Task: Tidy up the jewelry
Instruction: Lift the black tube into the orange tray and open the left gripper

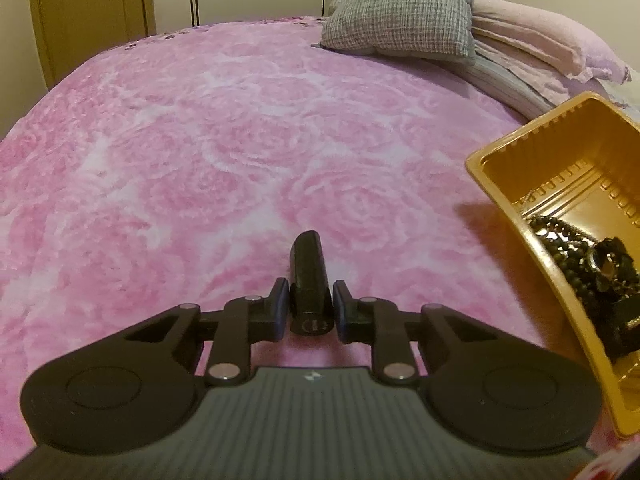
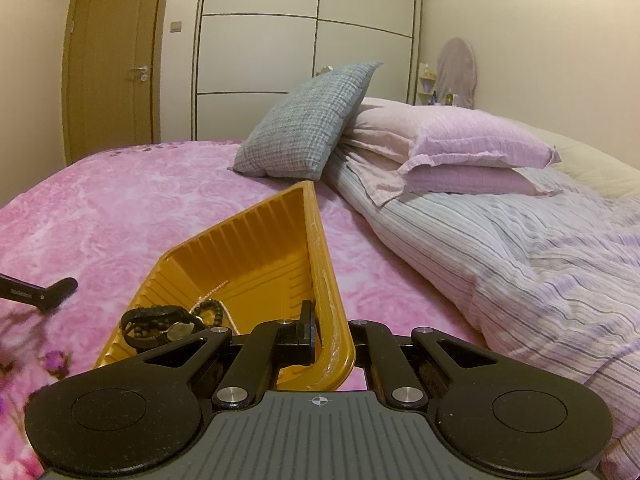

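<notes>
A gold plastic tray (image 1: 516, 160) is held tilted above the pink bedspread. It also shows in the right wrist view (image 2: 260, 232). Black beaded jewelry (image 1: 588, 264) and a watch (image 2: 178, 330) lie piled in its lower end. My right gripper (image 2: 326, 334) is shut on the tray's near rim. My left gripper (image 1: 310, 308) is shut on a black strap-like piece (image 1: 309, 276) that sticks forward between the fingers, left of the tray. That piece's tip shows in the right wrist view (image 2: 44, 290).
The pink rose-patterned bedspread (image 1: 240, 140) covers the bed. A grey checked cushion (image 2: 308, 120) and pink pillows (image 2: 460, 144) lie at the head. A striped duvet (image 2: 520, 248) lies to the right. A wardrobe and a door stand behind.
</notes>
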The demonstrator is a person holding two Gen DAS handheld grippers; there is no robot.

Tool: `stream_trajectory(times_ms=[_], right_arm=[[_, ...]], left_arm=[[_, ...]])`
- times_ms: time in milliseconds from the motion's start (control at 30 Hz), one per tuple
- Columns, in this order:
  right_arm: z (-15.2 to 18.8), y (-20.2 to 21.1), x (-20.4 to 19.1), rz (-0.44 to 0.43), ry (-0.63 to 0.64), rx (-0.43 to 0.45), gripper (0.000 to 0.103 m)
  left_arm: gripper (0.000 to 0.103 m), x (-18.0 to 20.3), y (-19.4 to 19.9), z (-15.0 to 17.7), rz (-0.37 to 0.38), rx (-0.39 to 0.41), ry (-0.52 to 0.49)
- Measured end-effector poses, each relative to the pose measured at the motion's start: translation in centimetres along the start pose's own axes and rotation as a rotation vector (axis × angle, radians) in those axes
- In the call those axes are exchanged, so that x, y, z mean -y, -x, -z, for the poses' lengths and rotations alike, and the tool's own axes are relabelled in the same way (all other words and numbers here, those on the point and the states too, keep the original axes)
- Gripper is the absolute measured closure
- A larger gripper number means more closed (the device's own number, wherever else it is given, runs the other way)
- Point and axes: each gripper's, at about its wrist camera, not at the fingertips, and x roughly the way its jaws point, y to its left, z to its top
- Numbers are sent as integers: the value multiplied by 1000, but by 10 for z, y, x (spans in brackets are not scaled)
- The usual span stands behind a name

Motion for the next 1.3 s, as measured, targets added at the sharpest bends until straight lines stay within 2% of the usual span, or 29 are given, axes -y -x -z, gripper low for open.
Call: stream_trajectory(times_ms=[400,667,933,1100,1300], right_arm=[[-1,1,-3,-2,4,3,97],[-3,3,-6,-6,8,6,97],[-4,4,-6,-9,5,7,97],[-5,4,-4,-10,1,4,97],[-4,3,-5,-10,-4,5,97]], left_arm=[[83,13,36,-13,94,61,4],[83,56,64,-32,228,123,-44],[83,110,77,-39,371,132,-104],[83,136,78,-37,421,121,-138],[83,154,77,-36,448,112,-160]])
